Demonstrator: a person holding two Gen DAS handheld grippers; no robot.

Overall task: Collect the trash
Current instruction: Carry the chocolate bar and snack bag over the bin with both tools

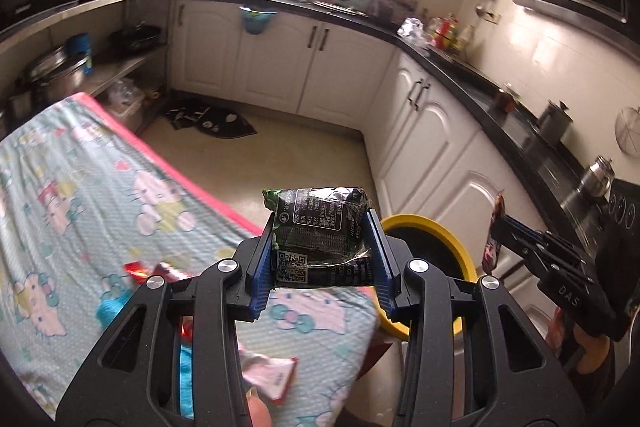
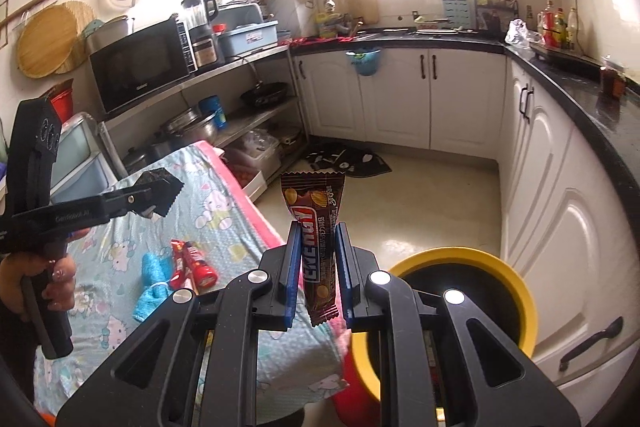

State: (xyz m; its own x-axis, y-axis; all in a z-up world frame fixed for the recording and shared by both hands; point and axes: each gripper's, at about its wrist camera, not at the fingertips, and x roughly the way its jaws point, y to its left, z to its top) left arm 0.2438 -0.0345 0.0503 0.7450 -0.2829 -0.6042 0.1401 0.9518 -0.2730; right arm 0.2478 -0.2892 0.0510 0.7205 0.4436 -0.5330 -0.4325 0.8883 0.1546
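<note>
Jaws clamp dark wrapper (image 1: 320, 231).

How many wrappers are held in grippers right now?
2: dark green packet in the left gripper; brown snack wrapper in the right gripper. More trash lies on the table.

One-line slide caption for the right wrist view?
Right hand-held gripper grips a brown snack-bar wrapper beside the round yellow-rimmed bin.

Brown snack wrapper (image 2: 319, 259) btwn right gripper (image 2: 318, 267) pads: white block letters, approx "CKE NGT", not sure. "DAS" on that gripper's body. "CenRobot.AI" on left gripper (image 2: 156, 205) arm. Dark packet (image 1: 320, 235): QR code, nutrition table w/ "23%", "57%"; rest too small.
</note>
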